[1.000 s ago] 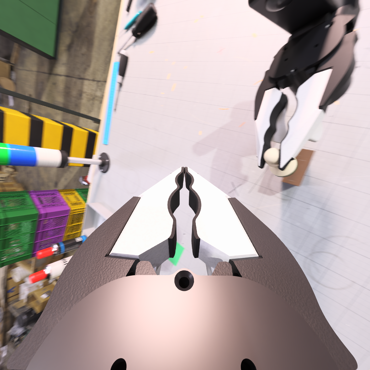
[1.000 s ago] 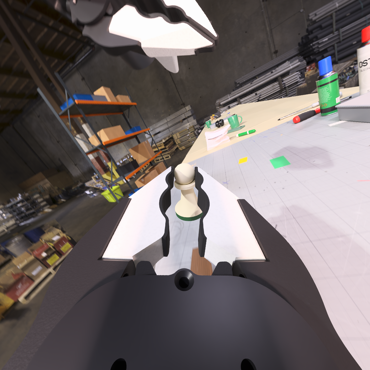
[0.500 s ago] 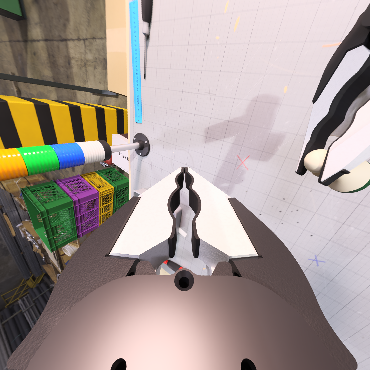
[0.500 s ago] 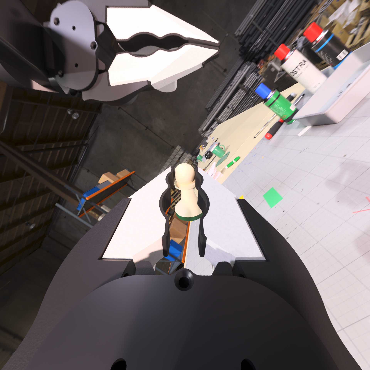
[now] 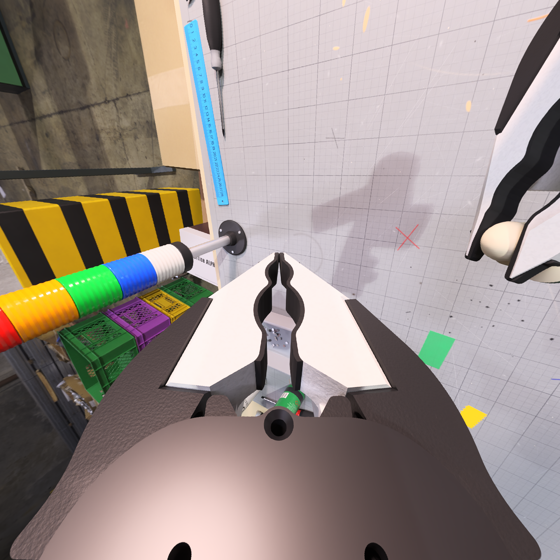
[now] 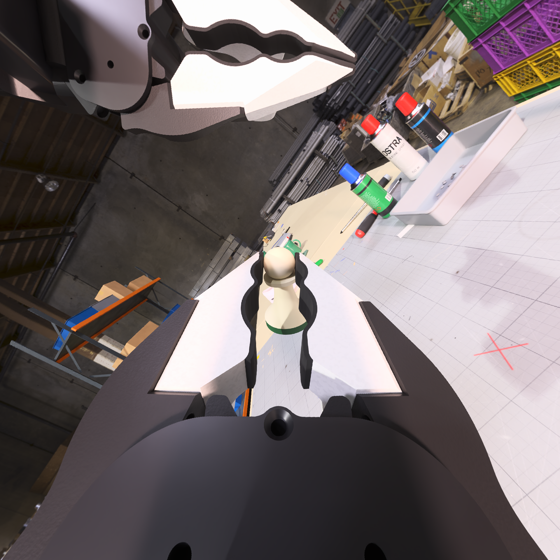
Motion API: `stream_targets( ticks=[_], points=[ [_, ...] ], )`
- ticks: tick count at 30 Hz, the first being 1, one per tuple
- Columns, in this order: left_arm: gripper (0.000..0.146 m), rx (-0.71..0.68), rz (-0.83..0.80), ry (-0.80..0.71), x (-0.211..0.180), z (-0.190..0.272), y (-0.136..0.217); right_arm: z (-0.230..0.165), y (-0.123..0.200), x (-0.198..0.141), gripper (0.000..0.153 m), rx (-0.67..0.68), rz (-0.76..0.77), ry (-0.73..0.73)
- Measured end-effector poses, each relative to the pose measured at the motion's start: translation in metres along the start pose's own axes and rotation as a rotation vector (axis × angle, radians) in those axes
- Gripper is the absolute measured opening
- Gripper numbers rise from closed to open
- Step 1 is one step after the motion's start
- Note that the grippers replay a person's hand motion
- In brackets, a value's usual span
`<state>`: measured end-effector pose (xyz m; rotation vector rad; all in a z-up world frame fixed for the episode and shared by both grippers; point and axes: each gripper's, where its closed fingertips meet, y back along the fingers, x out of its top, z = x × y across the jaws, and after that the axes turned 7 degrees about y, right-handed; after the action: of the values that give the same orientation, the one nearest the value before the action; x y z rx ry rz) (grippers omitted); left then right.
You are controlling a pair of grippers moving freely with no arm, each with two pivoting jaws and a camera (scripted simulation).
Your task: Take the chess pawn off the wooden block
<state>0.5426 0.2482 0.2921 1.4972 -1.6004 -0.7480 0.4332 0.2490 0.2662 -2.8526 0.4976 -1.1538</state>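
My right gripper [image 6: 278,260] clenches the pawn [image 6: 280,295] w/ it clear above the mat [image 6: 454,303]; left gripper [image 5: 278,257] clenched, empty.

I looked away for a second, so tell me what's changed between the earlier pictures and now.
The right gripper has carried the pawn up and away from the wooden block, which no longer shows in either view, and has tilted so the mat slants. The left gripper has swung over toward the mat's edge by the ruler. Unchanged: the right gripper is still shut on the pawn, the left still shut and empty.
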Motion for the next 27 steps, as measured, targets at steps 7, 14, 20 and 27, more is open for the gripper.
stream_targets(
  ticks=[7, 14, 20, 27],
  points=[
    [0.000, -0.018, -0.017, -0.024, -0.004, -0.003, -0.016, 0.007, -0.005, 0.001, 0.020, 0.011, -0.025, -0.053],
    [0.000, 0.013, 0.008, -0.054, -0.005, -0.001, -0.026, 0.010, -0.004, 0.002, 0.020, 0.075, -0.016, -0.105],
    [0.000, 0.116, 0.056, -0.056, -0.006, -0.002, -0.026, 0.011, -0.004, 0.003, 0.020, 0.109, -0.015, -0.120],
    [0.000, 0.217, 0.090, -0.074, -0.005, -0.004, -0.027, 0.016, -0.003, 0.004, 0.020, 0.115, -0.002, -0.134]
  ],
)
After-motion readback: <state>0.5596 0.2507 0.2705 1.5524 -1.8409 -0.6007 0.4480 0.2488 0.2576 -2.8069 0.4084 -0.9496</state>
